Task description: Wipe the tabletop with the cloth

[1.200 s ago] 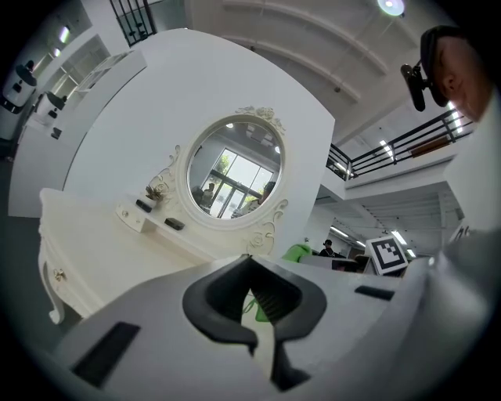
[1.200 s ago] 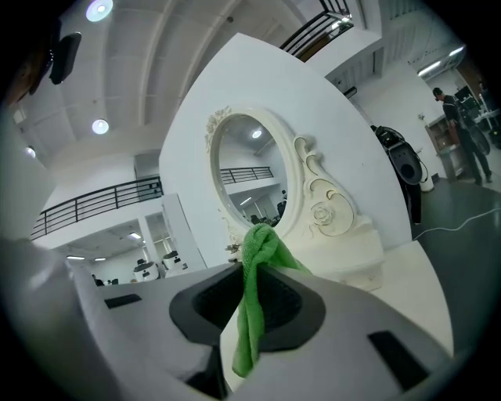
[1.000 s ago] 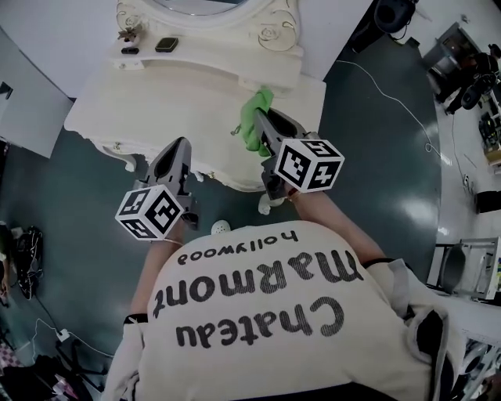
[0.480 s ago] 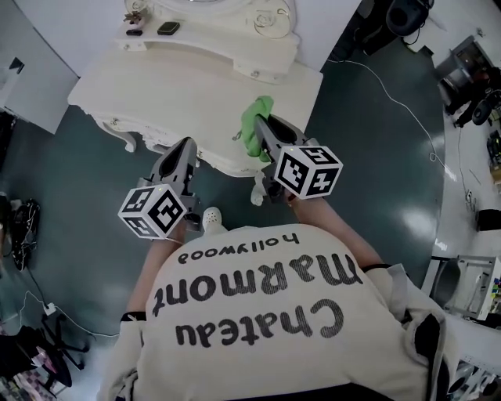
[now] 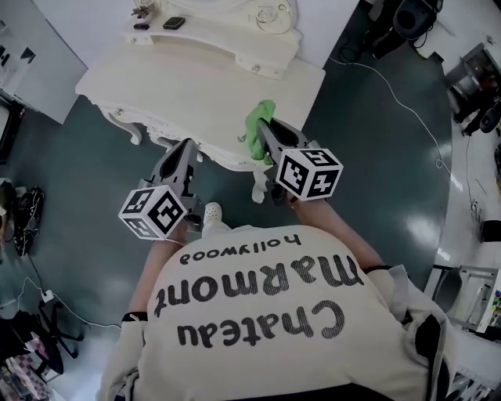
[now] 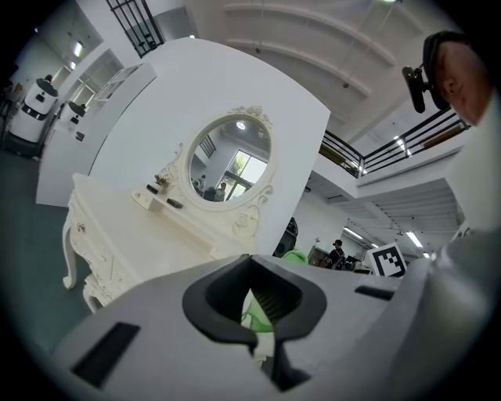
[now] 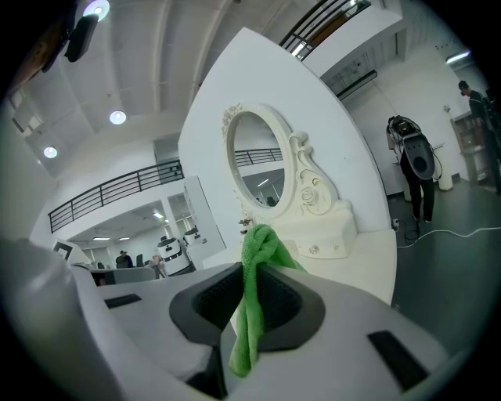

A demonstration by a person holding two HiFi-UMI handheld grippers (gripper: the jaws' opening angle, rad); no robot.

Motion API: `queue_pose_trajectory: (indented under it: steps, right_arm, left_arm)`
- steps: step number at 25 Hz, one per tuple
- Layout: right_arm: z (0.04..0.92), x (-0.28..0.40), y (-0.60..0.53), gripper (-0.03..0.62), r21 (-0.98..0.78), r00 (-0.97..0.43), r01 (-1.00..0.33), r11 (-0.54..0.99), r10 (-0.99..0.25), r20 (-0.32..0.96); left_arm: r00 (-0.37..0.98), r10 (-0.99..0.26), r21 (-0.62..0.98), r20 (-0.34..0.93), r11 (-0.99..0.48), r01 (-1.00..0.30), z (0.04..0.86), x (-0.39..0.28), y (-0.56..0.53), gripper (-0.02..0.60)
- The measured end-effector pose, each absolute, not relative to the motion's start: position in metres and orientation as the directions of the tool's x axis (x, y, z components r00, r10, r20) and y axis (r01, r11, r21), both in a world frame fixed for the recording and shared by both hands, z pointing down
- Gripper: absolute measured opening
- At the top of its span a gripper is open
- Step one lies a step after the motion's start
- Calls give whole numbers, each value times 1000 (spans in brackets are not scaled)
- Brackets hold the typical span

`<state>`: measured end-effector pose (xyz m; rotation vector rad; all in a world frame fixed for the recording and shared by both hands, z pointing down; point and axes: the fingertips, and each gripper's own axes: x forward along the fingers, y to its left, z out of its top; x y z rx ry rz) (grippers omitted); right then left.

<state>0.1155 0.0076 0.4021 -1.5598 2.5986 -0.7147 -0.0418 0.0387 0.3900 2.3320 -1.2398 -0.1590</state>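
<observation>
A green cloth (image 5: 257,125) hangs from my right gripper (image 5: 263,131), which is shut on it above the front right edge of the white dressing table (image 5: 196,82). In the right gripper view the cloth (image 7: 252,301) is pinched between the dark pads and droops toward the camera, with the table (image 7: 368,254) behind it. My left gripper (image 5: 186,149) is held off the table's front edge, above the floor. Its jaws are shut with nothing in them. In the left gripper view the cloth (image 6: 293,257) shows past the left gripper (image 6: 252,274).
An oval mirror (image 6: 231,160) stands at the back of the table, with small dark items (image 5: 174,23) on its shelf. A white wall panel stands behind it. A white cable (image 5: 395,90) runs over the dark floor on the right. A white shoe (image 5: 212,213) is below the left gripper.
In the head view the table has slid up and away a little, so both grippers sit nearer its front edge. The right gripper still holds the cloth. The left stays shut.
</observation>
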Motion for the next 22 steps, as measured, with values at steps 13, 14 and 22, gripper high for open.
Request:
queue_pose_trajectory:
  steps: [13, 14, 22]
  right_arm:
    - [419, 121, 28, 60, -410, -516, -819, 401, -828, 221]
    - [420, 120, 30, 60, -410, -517, -818, 402, -827, 221]
    - [421, 127, 38, 60, -410, -520, -817, 405, -825, 221]
  left_arm:
    - [565, -811, 467, 152, -445, -764, 404, -36, 63, 8]
    - [564, -812, 467, 153, -444, -765, 404, -35, 64, 8]
    - [565, -812, 466, 145, -448, -763, 403, -27, 72, 8]
